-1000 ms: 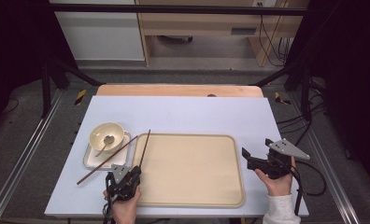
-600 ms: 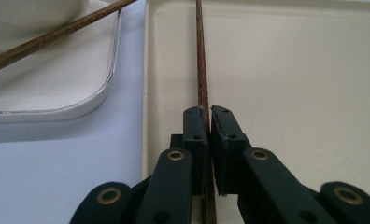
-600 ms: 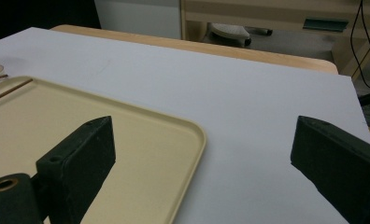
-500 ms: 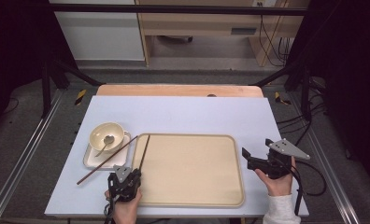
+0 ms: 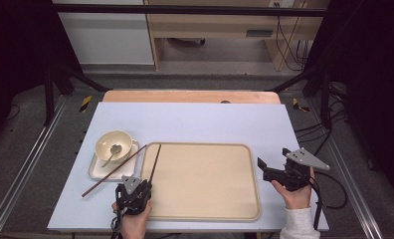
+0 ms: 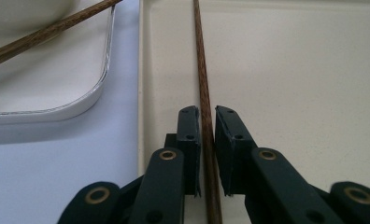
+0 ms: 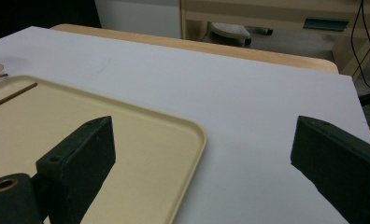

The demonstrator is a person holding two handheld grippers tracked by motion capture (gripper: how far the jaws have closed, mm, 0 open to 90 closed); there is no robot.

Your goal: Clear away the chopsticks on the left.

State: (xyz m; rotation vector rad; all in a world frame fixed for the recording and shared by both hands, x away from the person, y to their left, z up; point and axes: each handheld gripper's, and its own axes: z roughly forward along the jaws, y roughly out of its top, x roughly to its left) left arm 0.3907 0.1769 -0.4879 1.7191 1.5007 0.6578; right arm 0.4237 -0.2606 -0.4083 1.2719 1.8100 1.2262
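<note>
Two chopsticks lie in front of me on the worktop (image 5: pixel 195 119), and I go through things from left to right. Farthest left sits a small square plate (image 5: pixel 98 169) with a pale bowl (image 5: pixel 113 144) on it, and a spoon (image 5: pixel 111 152) rests in the bowl. One chopstick (image 5: pixel 113 171) lies slanted across the plate, its lower end out on the bare worktop and its upper end reaching the left rim of the tray.

Just right of the plate is the big beige tray (image 5: pixel 205 184). The second chopstick (image 6: pixel 202 79) lies flat inside it, close along its left rim. My left fingers (image 6: pixel 207 122) are down at its near end; they have just been easing apart. The chopstick runs between them with a slim gap showing on at least one side, so I no longer pinch it, and it rests on the tray floor.

Well off to the right, past the tray's right edge, my right fingers (image 7: pixel 206 154) are spread wide, holding nothing, with the tray's corner and bare worktop showing between them.
</note>
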